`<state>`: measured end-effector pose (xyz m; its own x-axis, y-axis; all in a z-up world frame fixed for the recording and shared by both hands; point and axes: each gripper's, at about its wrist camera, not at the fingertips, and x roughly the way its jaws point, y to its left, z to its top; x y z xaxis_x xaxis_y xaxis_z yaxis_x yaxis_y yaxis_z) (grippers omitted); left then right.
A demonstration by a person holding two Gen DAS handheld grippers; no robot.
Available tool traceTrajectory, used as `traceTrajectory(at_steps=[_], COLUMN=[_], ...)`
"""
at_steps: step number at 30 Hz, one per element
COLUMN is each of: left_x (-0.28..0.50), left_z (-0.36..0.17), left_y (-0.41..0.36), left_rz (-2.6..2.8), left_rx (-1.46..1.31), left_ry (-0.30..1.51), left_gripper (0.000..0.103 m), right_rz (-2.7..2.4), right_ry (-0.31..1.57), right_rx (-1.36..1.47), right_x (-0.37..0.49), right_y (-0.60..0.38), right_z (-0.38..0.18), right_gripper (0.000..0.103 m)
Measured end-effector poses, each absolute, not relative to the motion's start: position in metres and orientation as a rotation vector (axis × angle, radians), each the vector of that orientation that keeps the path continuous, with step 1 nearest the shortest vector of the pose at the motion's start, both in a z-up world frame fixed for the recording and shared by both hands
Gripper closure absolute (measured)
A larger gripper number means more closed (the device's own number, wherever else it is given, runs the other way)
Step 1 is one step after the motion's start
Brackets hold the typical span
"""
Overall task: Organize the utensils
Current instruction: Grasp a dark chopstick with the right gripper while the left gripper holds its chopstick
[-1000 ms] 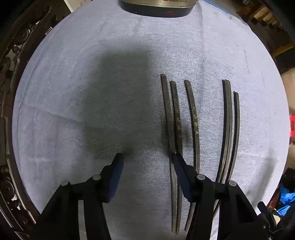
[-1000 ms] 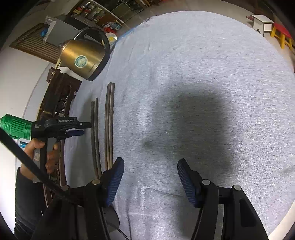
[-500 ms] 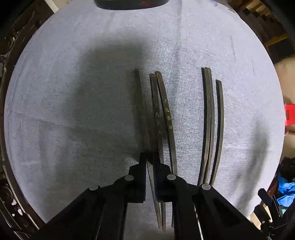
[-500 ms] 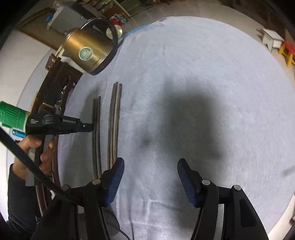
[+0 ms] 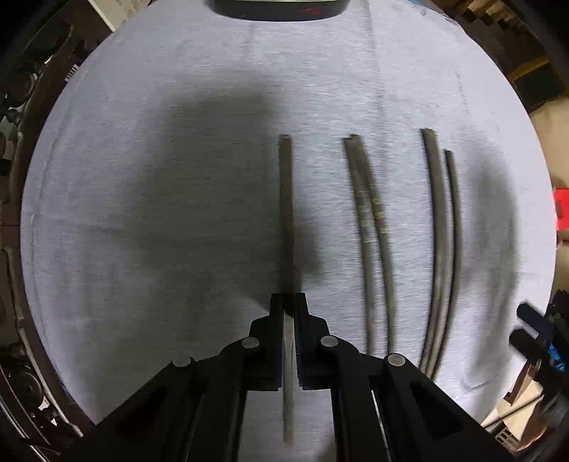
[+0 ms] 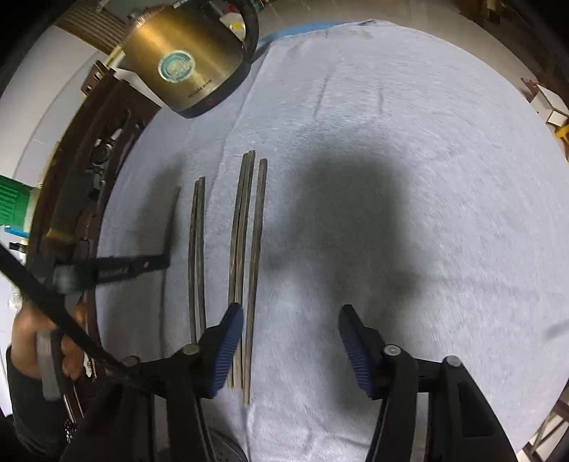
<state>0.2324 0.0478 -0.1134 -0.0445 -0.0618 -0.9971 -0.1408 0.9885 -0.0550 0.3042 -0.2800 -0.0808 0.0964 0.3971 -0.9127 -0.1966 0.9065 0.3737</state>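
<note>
Moved left since a second ago, one dark chopstick [image 5: 286, 213] now sits apart from the others, clamped in the left hand-held gripper [image 5: 288, 312].

Left wrist view: the held chopstick points toward a kettle base [image 5: 277, 9]; a pair [image 5: 370, 213] and three more [image 5: 441, 227] lie to its right on the grey-clothed surface [image 5: 142, 213]. Right wrist view: the right hand-held gripper [image 6: 291, 341] hovers with fingers apart, holding nothing, beside the three [image 6: 249, 231]. Sorting into pairs seems underway; next, setting this stick down straight and fetching its partner.

Dark brown chopsticks [image 5: 286, 213], pale grey cloth [image 5: 142, 213], brass-gold kettle [image 6: 185, 60], blue ribbed gripper pads [image 6: 227, 350]
</note>
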Motion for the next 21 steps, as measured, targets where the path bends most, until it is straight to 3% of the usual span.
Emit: traceTrajectory(at_steps=[6, 15, 21], left_x=[0.22, 0.216, 0.228], left_z=[-0.12, -0.127, -0.124], left_y=[0.055, 0.062, 0.064], left_rz=[0.058, 0.027, 0.018], left_rx=[-0.169, -0.189, -0.186], left_ry=[1.597, 1.587, 1.607], left_gripper=[0.097, 0.097, 0.097], right_rz=[0.364, 0.288, 0.254], right_ry=[1.468, 1.507, 1.537], right_rx=[0.077, -0.049, -0.099], right_x=[0.342, 0.365, 0.38], right_y=[-0.241, -0.195, -0.17], right_z=[-0.092, -0.107, -0.122], right_gripper=[0.064, 0.074, 0.086])
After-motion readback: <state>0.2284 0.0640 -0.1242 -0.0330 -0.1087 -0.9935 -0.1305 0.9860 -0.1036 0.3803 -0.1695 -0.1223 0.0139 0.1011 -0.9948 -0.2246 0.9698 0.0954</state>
